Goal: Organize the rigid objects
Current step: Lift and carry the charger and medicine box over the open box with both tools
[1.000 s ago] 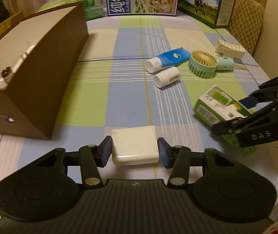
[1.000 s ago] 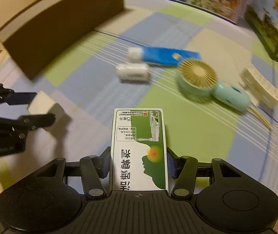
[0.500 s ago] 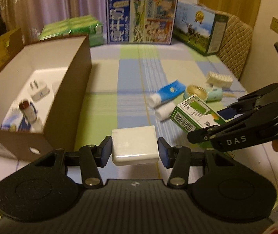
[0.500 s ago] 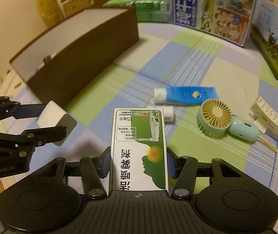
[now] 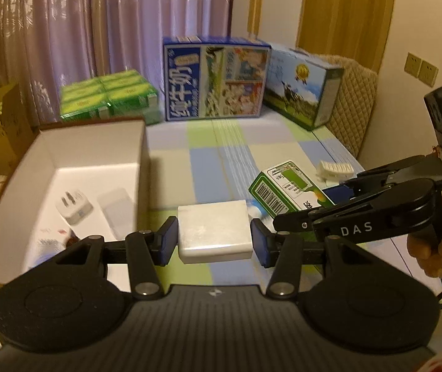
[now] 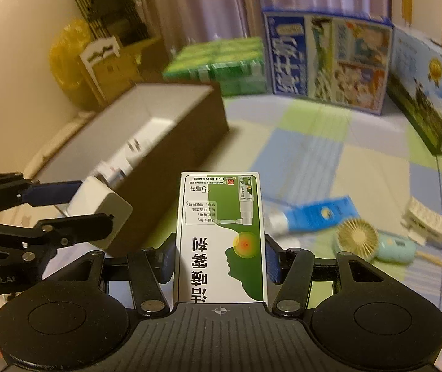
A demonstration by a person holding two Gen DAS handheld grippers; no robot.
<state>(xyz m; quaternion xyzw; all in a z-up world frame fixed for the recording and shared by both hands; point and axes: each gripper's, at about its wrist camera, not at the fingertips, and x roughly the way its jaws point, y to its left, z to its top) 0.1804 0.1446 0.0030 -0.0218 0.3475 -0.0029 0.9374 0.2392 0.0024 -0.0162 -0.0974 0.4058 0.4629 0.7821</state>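
1. Now the white block [image 5: 214, 232] is clamped between the blue pads of the left gripper [image 5: 214, 240], in the air just beside the right wall of the brown box [image 5: 142, 161].
2. The green carton [image 6: 221, 238] is clamped in the right gripper [image 6: 220, 259], also off the cloth [image 5: 202, 148].
3. Inside the box, a plug [image 5: 73, 206] lies near the middle; the white floor behind it is free.
4. Between the two grippers there is only a narrow gap.
5. A tube [image 6: 313, 215], a fan [image 6: 357, 238] and a clip [image 6: 426, 223] lie on the cloth at the right, well apart from the box.
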